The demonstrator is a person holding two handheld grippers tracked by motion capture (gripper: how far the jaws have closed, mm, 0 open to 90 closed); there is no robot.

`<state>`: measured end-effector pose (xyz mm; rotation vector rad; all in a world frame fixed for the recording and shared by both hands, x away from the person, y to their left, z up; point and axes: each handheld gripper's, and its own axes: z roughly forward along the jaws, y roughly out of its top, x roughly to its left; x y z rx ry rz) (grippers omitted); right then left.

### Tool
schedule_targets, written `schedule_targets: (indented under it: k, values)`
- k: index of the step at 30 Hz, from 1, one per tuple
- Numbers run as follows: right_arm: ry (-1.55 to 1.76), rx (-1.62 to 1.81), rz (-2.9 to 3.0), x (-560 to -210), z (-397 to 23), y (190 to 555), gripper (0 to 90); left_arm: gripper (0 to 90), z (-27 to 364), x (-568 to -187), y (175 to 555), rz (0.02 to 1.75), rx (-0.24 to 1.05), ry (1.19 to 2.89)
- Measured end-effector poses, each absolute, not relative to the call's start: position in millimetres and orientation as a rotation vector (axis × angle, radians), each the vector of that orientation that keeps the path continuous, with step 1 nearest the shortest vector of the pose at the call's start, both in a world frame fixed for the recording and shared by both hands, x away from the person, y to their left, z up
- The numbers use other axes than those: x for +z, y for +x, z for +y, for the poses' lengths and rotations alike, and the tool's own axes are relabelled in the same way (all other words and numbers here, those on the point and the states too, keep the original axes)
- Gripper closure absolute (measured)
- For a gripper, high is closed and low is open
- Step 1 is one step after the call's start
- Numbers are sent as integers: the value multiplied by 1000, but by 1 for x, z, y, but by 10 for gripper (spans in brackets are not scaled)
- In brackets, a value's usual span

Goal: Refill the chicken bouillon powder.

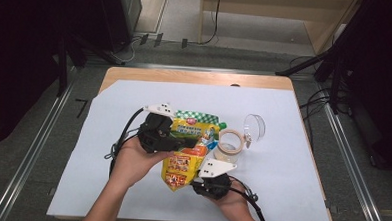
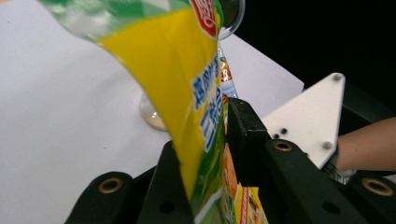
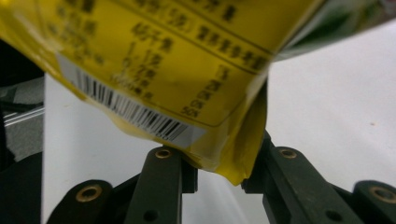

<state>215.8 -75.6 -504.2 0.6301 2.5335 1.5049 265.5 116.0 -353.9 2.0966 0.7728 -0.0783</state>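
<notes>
My left tool and right tool both pinch the light, floppy, slippery snack bag, best gripped by its flat sealed edges.

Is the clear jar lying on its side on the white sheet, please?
No, the clear jar stands upright beside the yellow bag.

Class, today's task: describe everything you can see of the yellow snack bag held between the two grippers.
The yellow snack bag is a glossy, crinkled foil-like pouch with a green-and-white checked top band, a red logo, blue lettering and food pictures at its lower end. Its back carries a barcode and small print. It is held above the white sheet, slanting toward a glass jar. The left gripper clamps its middle; the right gripper pinches a bottom corner.
</notes>
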Motion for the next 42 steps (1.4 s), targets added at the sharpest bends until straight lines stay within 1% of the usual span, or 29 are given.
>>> schedule_targets:
  k: [10, 24, 29, 32, 39, 42]
  values:
    - [557, 1541, 2545, -498, -69, 202, 762, 764, 107, -361, 268, 779, -72, 2110]
    - [590, 1633, 2524, -491, -70, 201, 748, 629, 95, -368, 271, 810, -82, 2134]
    - [587, 1669, 2517, -488, -71, 201, 740, 591, 94, -373, 275, 834, -111, 2143]
    - [572, 1640, 2516, -485, -69, 200, 732, 590, 92, -374, 276, 842, -126, 2146]
    - [603, 1668, 2531, -483, -69, 204, 727, 623, 85, -369, 281, 898, -121, 2169]
    - [607, 1675, 2532, -480, -68, 206, 716, 655, 81, -366, 286, 924, -138, 2181]
